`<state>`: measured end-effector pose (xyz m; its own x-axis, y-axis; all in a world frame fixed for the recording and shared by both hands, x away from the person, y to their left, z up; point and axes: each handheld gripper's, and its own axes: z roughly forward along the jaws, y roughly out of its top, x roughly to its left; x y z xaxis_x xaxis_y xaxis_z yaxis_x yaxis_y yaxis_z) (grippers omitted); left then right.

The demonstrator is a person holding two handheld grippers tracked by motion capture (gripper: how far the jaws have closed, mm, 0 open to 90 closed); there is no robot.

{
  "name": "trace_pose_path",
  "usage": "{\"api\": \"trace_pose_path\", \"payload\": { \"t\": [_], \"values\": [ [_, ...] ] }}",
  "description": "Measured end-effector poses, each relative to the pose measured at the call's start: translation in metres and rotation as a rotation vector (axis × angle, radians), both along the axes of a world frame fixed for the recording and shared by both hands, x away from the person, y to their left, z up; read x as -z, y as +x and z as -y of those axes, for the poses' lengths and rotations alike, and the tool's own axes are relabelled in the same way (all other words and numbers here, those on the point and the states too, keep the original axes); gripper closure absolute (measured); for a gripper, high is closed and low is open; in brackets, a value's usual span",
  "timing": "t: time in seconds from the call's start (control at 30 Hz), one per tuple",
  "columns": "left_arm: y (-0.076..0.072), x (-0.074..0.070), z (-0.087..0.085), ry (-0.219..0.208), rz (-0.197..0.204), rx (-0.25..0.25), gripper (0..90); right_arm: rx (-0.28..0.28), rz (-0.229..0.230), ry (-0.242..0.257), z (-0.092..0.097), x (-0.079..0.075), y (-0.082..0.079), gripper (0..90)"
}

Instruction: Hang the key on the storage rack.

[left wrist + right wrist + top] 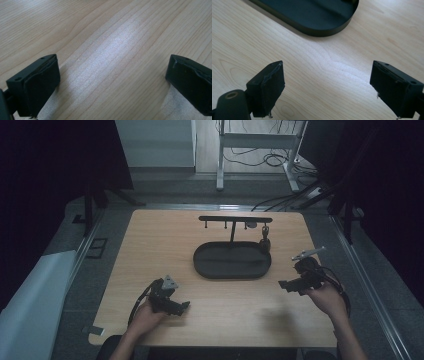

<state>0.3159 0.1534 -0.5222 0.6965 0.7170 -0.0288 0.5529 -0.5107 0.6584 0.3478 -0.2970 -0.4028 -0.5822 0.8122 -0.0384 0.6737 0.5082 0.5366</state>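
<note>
Grippers spread and empty, stand beyond them

Hands come in from the near edge of the wooden table (150, 245). The left hand (145, 317) holds the left gripper (184, 306) low over the near-left part of the tabletop; in the left gripper view its jaws stand wide apart with bare wood grain (112, 50) between them and nothing pinched. The right hand (327, 297) holds the right gripper (282, 285) over the near-right part, its jaws turned toward the left gripper. In the right gripper view (327, 85) these jaws are likewise spread, holding nothing.

Beyond and between the two grippers, nearer the right one, a black oval tray (232, 270) rests flat on the table, its long axis running left to right. Its rounded end (329, 31) lies just ahead of the right gripper's jaws, apart from them. An upright post (232, 234) rises from the tray's far side and carries a horizontal bar (235, 219), parallel to the tray's long axis. Small pegs hang under the bar; a dark object (264, 242) hangs near its right end, its kind too small to tell.

Past the table lie floor cables (280, 200) and a white frame leg (220, 160).
</note>
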Motion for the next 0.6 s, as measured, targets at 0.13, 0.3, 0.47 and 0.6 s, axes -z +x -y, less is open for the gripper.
{"api": "trace_pose_path", "payload": {
  "t": [0.13,0.3,0.47,0.6],
  "values": [
    [0.000,0.000,0.000,0.002,0.000,0.002,0.0,-0.002,0.004,0.004,-0.001,0.012,-0.004,12.4],
    [0.000,0.000,0.000,0.002,0.000,0.002,0.0,-0.001,0.020,0.018,-0.002,0.023,-0.010,12.5],
    [0.000,0.000,0.000,0.001,0.002,0.001,0.0,-0.006,0.033,0.024,-0.005,0.037,-0.016,12.5],
    [0.000,0.000,0.000,0.000,0.002,0.000,0.0,-0.005,0.038,0.034,-0.008,0.048,-0.019,13.0]
  ]
}}
